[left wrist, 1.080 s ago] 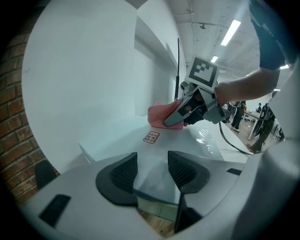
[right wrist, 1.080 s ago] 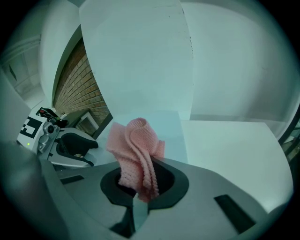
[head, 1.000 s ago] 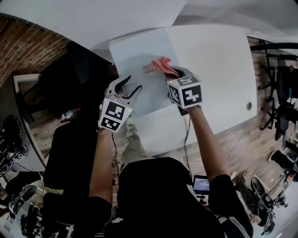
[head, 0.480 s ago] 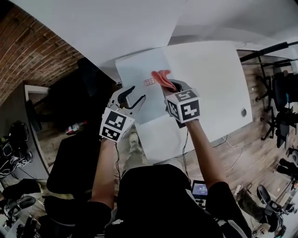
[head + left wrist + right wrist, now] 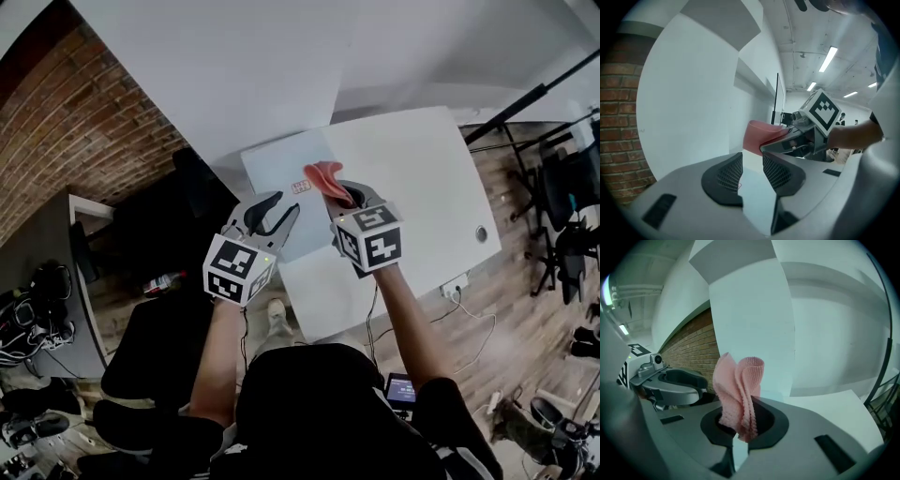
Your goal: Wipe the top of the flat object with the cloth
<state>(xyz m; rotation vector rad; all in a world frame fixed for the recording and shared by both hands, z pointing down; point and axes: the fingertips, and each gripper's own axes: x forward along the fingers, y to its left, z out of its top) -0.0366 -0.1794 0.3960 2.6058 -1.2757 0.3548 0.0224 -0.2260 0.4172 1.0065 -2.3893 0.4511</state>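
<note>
Now, cloth [image 5: 738, 394] lengthwise forward from right gripper [image 5: 743, 423].

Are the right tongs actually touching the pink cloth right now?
Touching. The right gripper view shows the right tongs clamped on the pink cloth, whose lower end is pinched between the jaws while the rest bunches upward.

— How does the cloth [image 5: 738, 394] look?
— It is pink and ribbed, bunched into upright folds, with its lower end pinched in the right gripper's [image 5: 742, 423] jaws.
— And the flat object [image 5: 281, 178]?
— It is a pale grey sheet lying flat on the bench's [image 5: 422, 187] 9 o'clock side. From above, the cloth sits toward the sheet's 3 o'clock edge.
</note>
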